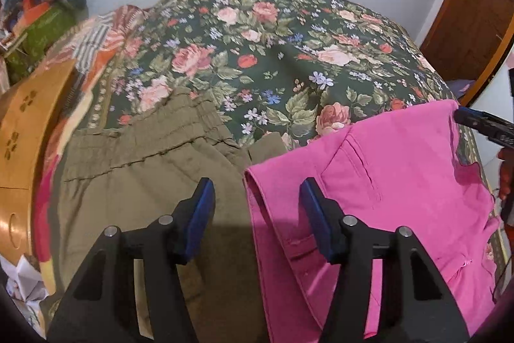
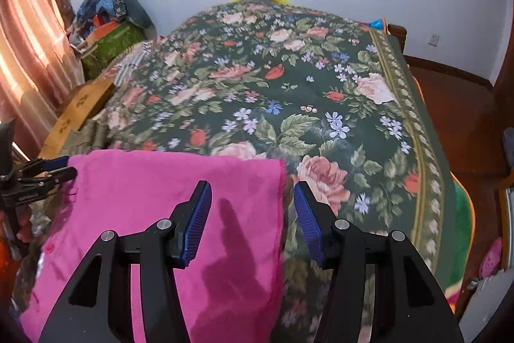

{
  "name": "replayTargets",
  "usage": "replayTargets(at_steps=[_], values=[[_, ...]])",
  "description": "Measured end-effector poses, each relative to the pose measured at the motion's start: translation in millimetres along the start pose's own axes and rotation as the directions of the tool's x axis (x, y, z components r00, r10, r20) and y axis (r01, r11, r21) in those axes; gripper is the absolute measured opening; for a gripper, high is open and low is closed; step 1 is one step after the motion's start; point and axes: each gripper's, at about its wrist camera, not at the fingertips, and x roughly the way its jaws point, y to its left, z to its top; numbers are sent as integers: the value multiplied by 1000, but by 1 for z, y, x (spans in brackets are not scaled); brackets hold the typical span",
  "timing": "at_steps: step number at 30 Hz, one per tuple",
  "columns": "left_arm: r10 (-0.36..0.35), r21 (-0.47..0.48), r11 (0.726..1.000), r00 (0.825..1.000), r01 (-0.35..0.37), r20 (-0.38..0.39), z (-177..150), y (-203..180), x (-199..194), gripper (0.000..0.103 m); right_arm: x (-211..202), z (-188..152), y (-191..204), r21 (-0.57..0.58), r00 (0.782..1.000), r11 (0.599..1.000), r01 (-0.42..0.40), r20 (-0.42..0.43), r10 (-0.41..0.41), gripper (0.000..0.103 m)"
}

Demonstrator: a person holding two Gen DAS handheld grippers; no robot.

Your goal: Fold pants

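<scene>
1. Olive-green pants [image 1: 135, 182] lie at the left of the left wrist view on the floral bedspread [image 1: 273, 60], touching the pink pants [image 1: 401, 182] at lower right.
2. Our left gripper [image 1: 257, 198] hangs with jaws apart, holding nothing, over the pink fold's left edge.
3. Our right gripper [image 2: 252, 201] is likewise spread and empty, straddling the pink pants' right edge [image 2: 282, 198].
4. We judge each pinch should catch every layer at the edge, but not the bedspread.

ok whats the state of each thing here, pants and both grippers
pink pants: lying folded on the bed, not gripped
olive pants: lying flat beside the pink pair, untouched
left gripper: jaws open, nothing pinched
right gripper: jaws open over the pink pants' edge, nothing pinched
</scene>
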Motion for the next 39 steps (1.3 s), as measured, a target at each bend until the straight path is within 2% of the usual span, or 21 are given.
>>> replayTargets(at_steps=[4,9,11,13,14,16,20,28,33,39], values=[[-19,15,1000,1000,19,-9,3,-1,9,53,19,0,-4,-3,1000,1000,8,-25,-9,50],[-31,19,999,999,32,-29,4,-4,18,43,21,0,-4,4,1000,1000,-16,-6,16,48],[-31,15,999,999,31,-31,6,-5,20,41,21,3,-4,17,999,999,-50,-6,50,37],[-35,11,999,999,35,-28,8,-6,22,35,22,5,-2,9,999,999,-52,-10,53,18],[-29,6,1000,999,29,-30,8,-6,23,31,22,6,0,0,999,999,-46,-11,46,14],[-24,4,1000,1000,24,-20,9,-6,23,20,22,7,3,-5,999,999,-45,-5,45,9],[-11,16,1000,1000,11,22,7,-8,10,15,13,7,7,-4,998,999,-40,37,40,6],[-68,-16,997,990,70,120,19,-14,-53,13,-28,16,14,6,992,999,-52,116,51,6],[-74,31,997,978,69,193,19,-30,-111,13,-74,21,25,10,979,997,-77,188,73,6],[-87,73,995,968,72,237,5,-46,-164,13,-130,16,47,-35,964,996,-78,253,84,6]])
